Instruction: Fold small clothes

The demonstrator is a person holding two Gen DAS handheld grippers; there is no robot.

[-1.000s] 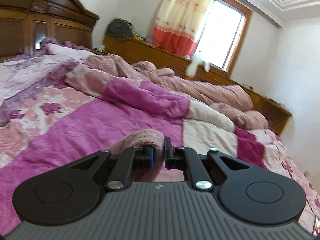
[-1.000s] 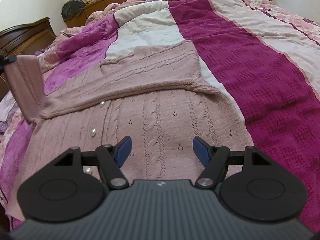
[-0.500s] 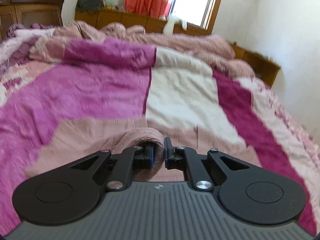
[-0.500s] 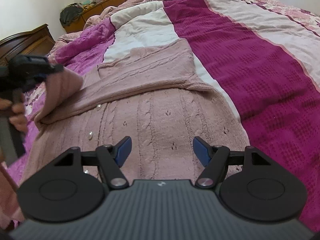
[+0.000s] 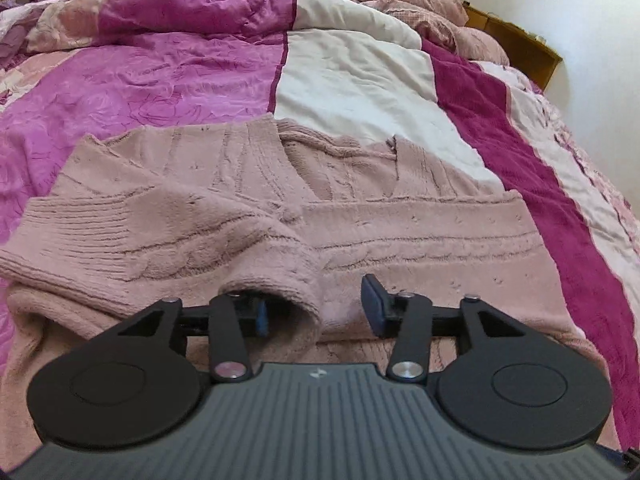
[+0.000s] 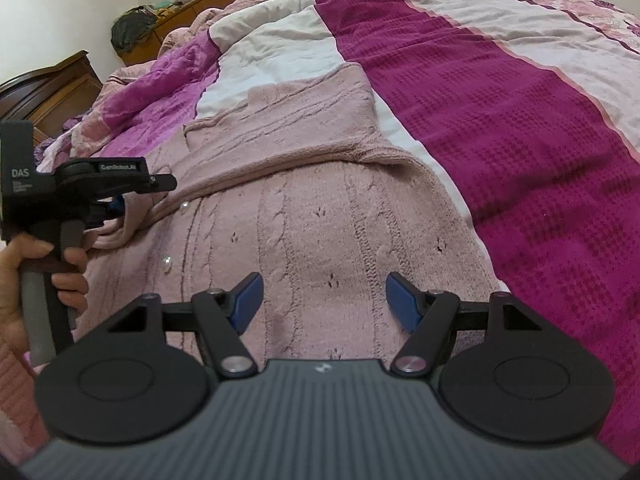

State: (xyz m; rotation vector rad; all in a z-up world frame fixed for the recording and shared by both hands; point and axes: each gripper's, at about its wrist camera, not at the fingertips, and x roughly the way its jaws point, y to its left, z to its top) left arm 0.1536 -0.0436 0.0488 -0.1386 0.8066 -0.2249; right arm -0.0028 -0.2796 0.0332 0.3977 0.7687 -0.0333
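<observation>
The right gripper (image 6: 323, 300) hovers with its fingers spread wide over the pink cable-knit cardigan (image 6: 320, 216), which lies flat on the bed (image 6: 500, 128). Beside it the left gripper (image 5: 316, 310) (its body reads "DAS" and "GenRobot.AI") also has parted fingers, the cardigan's sleeve cuff (image 5: 280, 280) draped over one.

One pink cable-knit cardigan (image 6: 320, 208), spread on one patchwork quilt (image 6: 500, 128). Two pearl buttons (image 6: 167, 265) countable along its front edge in the right wrist view; further ones not clear enough to count. Two sleeves, one folded across the chest (image 5: 420, 236), the other's ribbed cuff (image 5: 280, 280) draped over a fingertip. Two grippers: left gripper (image 5: 316, 310), right gripper (image 6: 322, 300). One hand (image 6: 44, 280). One dark bag (image 6: 132, 28) on one wooden dresser (image 6: 192, 4).
</observation>
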